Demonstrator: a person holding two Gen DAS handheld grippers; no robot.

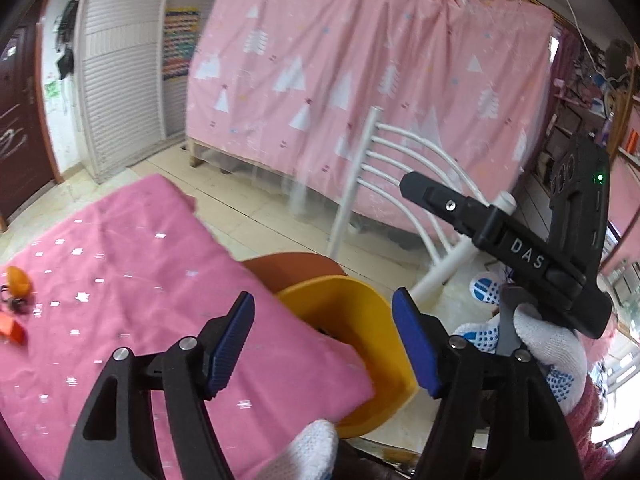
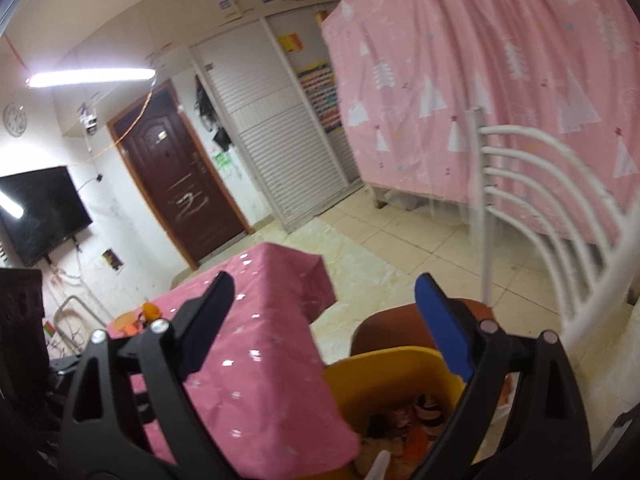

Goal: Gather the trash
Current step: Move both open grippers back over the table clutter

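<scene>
A yellow trash bin [image 1: 360, 344] stands on the floor at the corner of the pink-clothed table [image 1: 120, 280]. The right wrist view shows the bin [image 2: 392, 376] holding dark and orange scraps [image 2: 416, 416]. My left gripper [image 1: 324, 344] is open and empty above the table edge and the bin. My right gripper [image 2: 324, 320] is open and empty above the bin; its black body [image 1: 520, 248] shows at the right of the left wrist view. Orange trash pieces [image 1: 16, 300] lie on the cloth at the far left, and they also show in the right wrist view [image 2: 140, 318].
A brown stool [image 2: 400, 328] stands behind the bin. A white metal chair back [image 2: 552, 208] is to the right. A pink curtained bed [image 1: 360, 72] fills the back. A dark door [image 2: 180, 184], white shuttered wardrobe [image 2: 272, 140] and wall TV [image 2: 40, 212] lie beyond. Tiled floor surrounds the table.
</scene>
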